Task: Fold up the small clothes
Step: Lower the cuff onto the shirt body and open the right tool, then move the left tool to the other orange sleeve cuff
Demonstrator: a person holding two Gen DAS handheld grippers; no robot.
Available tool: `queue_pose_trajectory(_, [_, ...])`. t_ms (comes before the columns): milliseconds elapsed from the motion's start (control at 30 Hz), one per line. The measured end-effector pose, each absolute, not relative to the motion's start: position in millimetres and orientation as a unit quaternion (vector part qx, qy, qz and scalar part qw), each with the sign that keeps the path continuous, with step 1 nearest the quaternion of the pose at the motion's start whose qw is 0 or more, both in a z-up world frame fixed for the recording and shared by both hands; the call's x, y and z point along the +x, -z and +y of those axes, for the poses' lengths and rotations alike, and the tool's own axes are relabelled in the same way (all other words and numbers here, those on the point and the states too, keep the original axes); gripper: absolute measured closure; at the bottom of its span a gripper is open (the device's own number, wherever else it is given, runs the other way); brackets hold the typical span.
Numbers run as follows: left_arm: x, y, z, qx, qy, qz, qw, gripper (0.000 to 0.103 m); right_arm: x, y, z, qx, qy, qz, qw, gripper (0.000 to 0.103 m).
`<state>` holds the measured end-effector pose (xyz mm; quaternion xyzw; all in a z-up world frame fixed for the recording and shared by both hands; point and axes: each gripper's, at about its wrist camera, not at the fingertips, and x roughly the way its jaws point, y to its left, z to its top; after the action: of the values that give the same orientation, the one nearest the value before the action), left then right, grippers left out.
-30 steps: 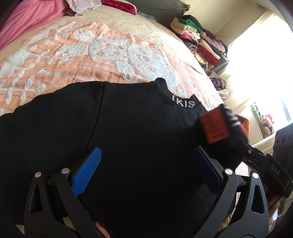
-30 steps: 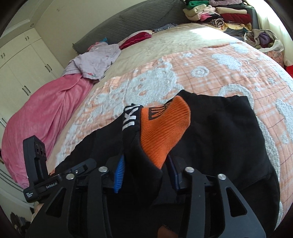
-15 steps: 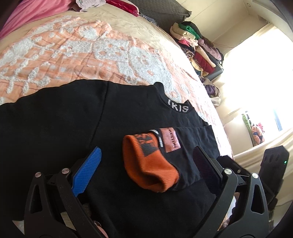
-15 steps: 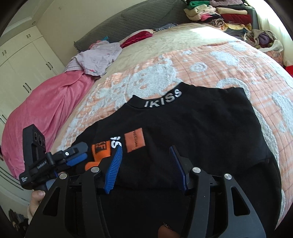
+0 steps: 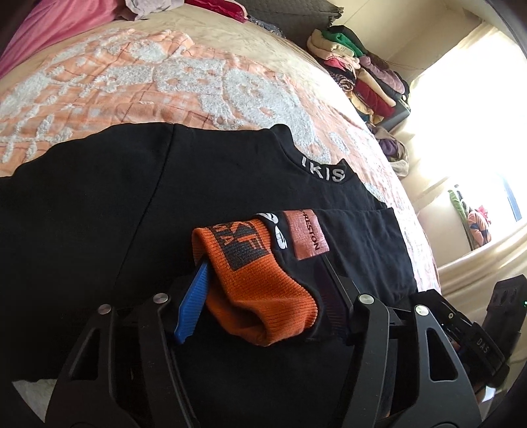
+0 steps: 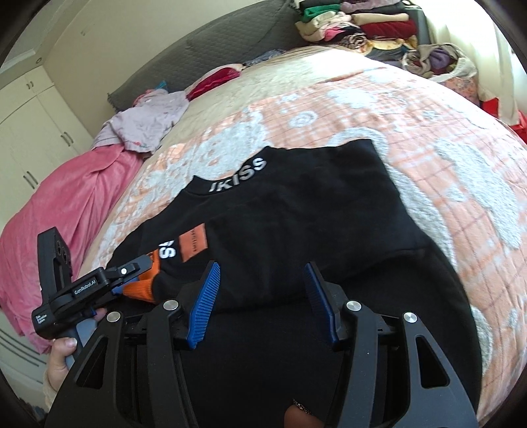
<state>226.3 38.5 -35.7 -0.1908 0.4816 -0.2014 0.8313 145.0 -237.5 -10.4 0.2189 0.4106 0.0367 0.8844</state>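
Orange cuff now pinched (left hand-held gripper)

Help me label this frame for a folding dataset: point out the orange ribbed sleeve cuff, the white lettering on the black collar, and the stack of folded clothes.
orange ribbed sleeve cuff (image 5: 263, 296), left wrist view, mid-cuff knit.
white lettering on the black collar (image 6: 237, 174), right wrist view, middle letters.
stack of folded clothes (image 6: 359, 24), right wrist view, middle of pile.
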Motion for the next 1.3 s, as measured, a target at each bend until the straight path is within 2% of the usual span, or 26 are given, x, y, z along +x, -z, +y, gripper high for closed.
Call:
queue_pose_trajectory(200, [224.5, 35.2, 50.3, -0.203, 0.193, 0.488, 0.826, 0.049, 134.1, 12.8, -255.7, 0.232, -0.018, 0.405, 0.884, 0.051])
queue_pose_trajectory(333, [220.6, 39.0, 44.2, -0.195, 0.19, 0.495, 0.825, 0.042, 130.8, 16.0, -262.3, 0.246, -0.013, 0.402, 0.882, 0.051])
queue_pose_trajectory(500, [214.9, 39.9, 30.6, -0.176, 0.175, 0.481, 0.841, 0.044, 129.1, 18.5, -264.6, 0.253, -0.012, 0.402, 0.88, 0.051])
queue_pose_trajectory(567, [214.2, 39.9, 28.0, -0.174, 0.177, 0.475, 0.844, 0.065, 126.9, 18.7, -266.3, 0.256, -0.011, 0.401, 0.879, 0.051])
queue_pose_trajectory(600, [213.8, 40.1, 27.8, -0.175, 0.175, 0.471, 0.847, 0.069, 126.0, 18.4, -267.0, 0.257, -0.011, 0.401, 0.879, 0.051])
queue_pose_trajectory(667, [214.4, 39.4, 30.0, -0.181, 0.177, 0.462, 0.85, 0.094, 124.5, 17.6, -268.1, 0.258, -0.01, 0.399, 0.88, 0.051])
queue_pose_trajectory(867, [211.9, 21.8, 42.3, -0.204, 0.208, 0.442, 0.848, 0.095, 122.0, 14.8, -272.1, 0.257, -0.002, 0.395, 0.882, 0.051])
queue_pose_trajectory(1100, [204.5, 4.2, 54.0, -0.168, 0.197, 0.447, 0.856, 0.092, 124.5, 14.5, -278.2, 0.243, 0.022, 0.398, 0.884, 0.051])
queue_pose_trajectory(1300, [202.3, -12.5, 70.0, -0.159, 0.172, 0.417, 0.878, 0.077, 130.4, 13.8, -277.6, 0.231, 0.026, 0.403, 0.885, 0.051])
